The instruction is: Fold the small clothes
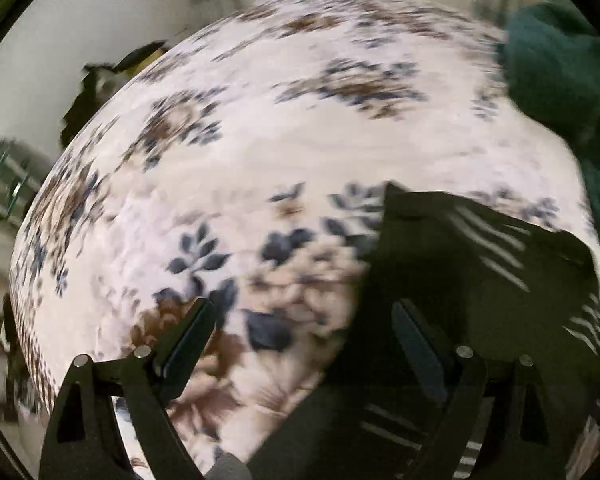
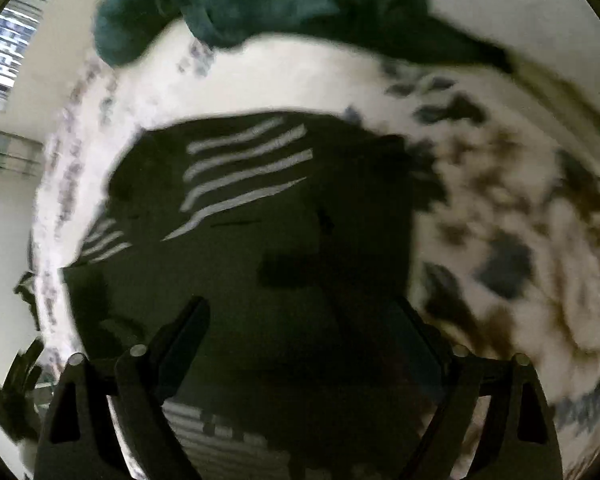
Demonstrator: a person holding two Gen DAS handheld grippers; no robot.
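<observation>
Black garment w/ white stripes lies on floral bedspread, looks partly folded; more folds likely left. Teal clothes beyond, unfolded. Left gripper and right gripper both spread, holding nothing. Frames blurry.

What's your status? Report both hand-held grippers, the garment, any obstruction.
Left hand-held gripper open, empty. Right hand-held gripper open over black striped garment, nothing gripped. Garment flat on floral blanket. Green cloth heaped beyond, clear of it.
</observation>
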